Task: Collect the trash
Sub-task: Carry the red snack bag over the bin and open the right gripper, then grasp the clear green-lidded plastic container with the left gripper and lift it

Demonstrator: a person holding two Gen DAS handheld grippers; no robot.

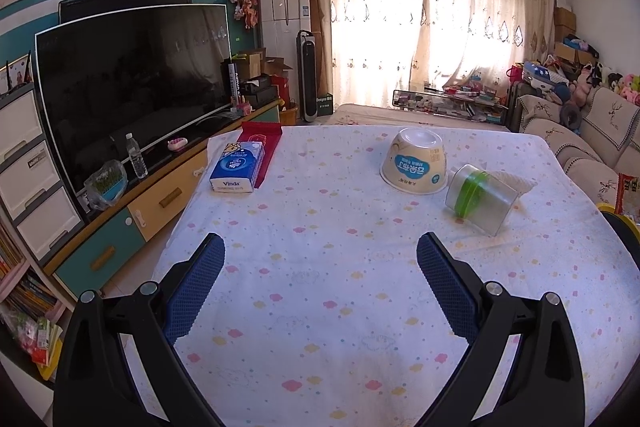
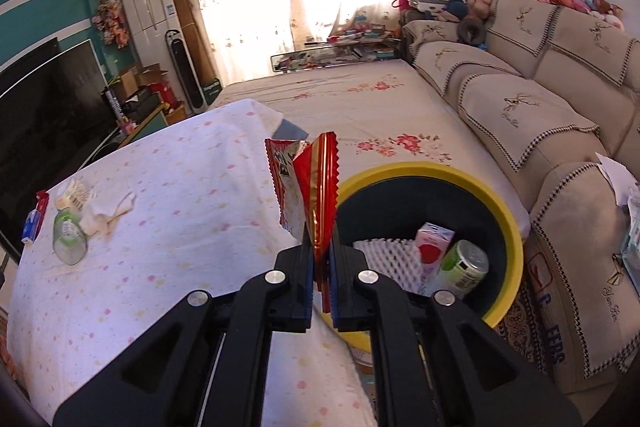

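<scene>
While the right gripper (image 2: 321, 259) pinches a red wrapper (image 2: 308, 187) beside the bin (image 2: 508, 223), left gripper (image 1: 320, 259) spread wide, bowl (image 1: 414, 161) ahead.

Left gripper (image 1: 320, 255): black angular plastic linkage arms, lower frame; round silver screw heads at pivots; blue dimpled rubber pads (image 1: 448, 283) on inner finger faces. Right gripper (image 2: 321, 259): same black arms, silver screws, blue pad edges.

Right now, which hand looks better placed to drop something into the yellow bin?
The right. Its tool is shut on a red snack wrapper beside the yellow bin. The left tool hangs open and empty over the table.
</scene>
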